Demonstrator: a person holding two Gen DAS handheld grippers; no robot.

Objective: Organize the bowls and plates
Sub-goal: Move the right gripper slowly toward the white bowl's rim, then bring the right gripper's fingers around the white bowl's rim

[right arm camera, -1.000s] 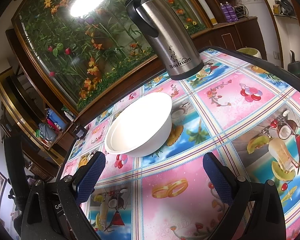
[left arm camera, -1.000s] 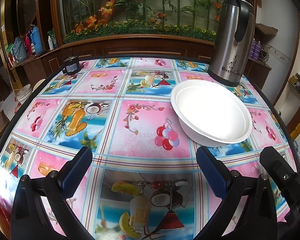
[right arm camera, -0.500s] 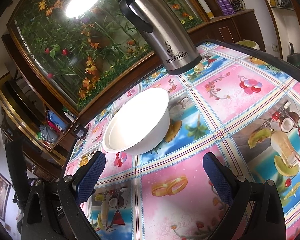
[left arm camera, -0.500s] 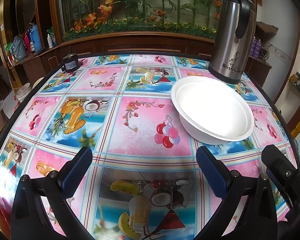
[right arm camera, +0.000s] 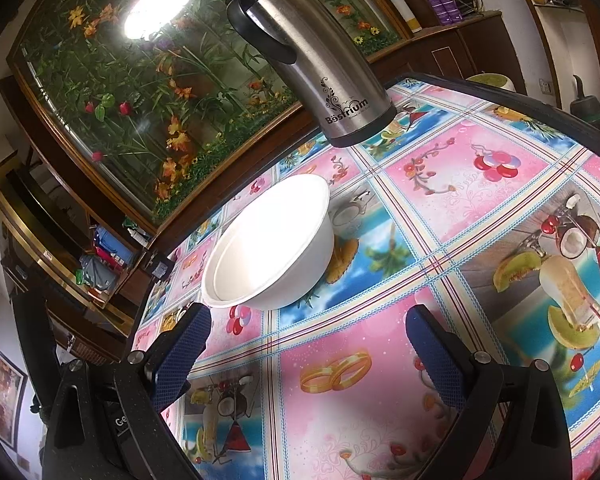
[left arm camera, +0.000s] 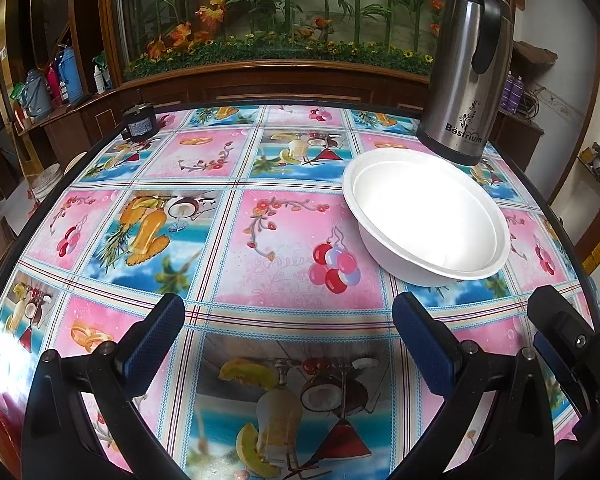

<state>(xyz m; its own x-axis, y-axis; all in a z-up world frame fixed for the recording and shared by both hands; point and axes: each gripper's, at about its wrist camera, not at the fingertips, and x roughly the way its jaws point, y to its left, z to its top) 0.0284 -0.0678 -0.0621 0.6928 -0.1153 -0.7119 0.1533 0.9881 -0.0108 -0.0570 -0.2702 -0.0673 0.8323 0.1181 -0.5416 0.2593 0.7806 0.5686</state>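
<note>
Left wrist view: white bowl (left arm camera: 426, 214) now larger in frame and lower, closer to the left claw (left arm camera: 288, 334) than 1 s ago. Steel flask (left arm camera: 466, 64) behind the bowl also bigger, its base nearer the bowl's far rim in frame. Far tabletop (left arm camera: 204, 160) edge sits slightly lower in view.

Right wrist view: bowl (right arm camera: 270, 242) closer to the right claw (right arm camera: 308, 344), near rim now just above the left finger (right arm camera: 180, 354) tip, well apart a second ago. Flask (right arm camera: 312, 68) shifted left and up in frame, camera tilted more clockwise. Bowl's spot beside the flask unchanged; both claws spread as wide as before, only nearer.
</note>
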